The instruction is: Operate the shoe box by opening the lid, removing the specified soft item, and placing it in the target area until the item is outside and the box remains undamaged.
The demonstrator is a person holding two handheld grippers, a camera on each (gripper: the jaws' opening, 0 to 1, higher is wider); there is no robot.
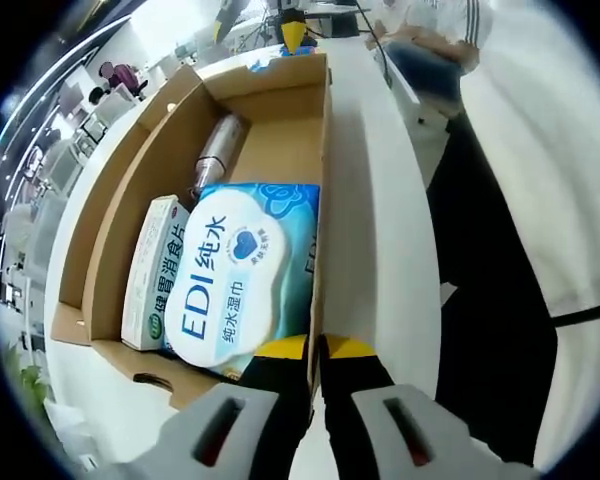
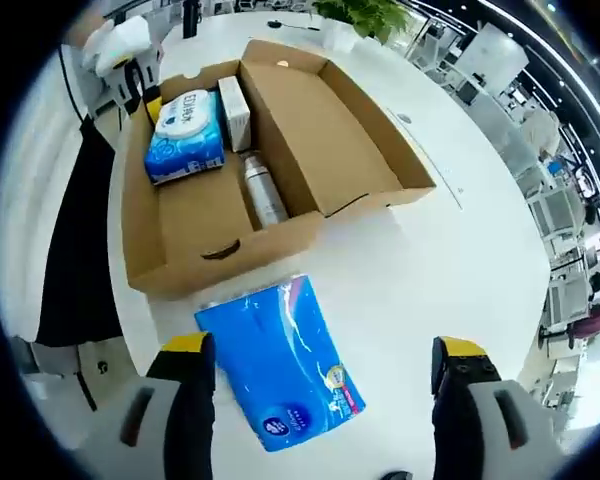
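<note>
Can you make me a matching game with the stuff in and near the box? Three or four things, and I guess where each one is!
Things:
1. wet wipes pack
2. silver bottle
3. blue tissue pack
4. white medicine box

Places:
A. lying on the white table outside the shoe box
B. inside the box, between the wipes and the lid
C. inside the box, lying along the lid fold
D. inside the box, at the left gripper's end

Pairs: 1-D, 2-C, 3-A, 4-B
</note>
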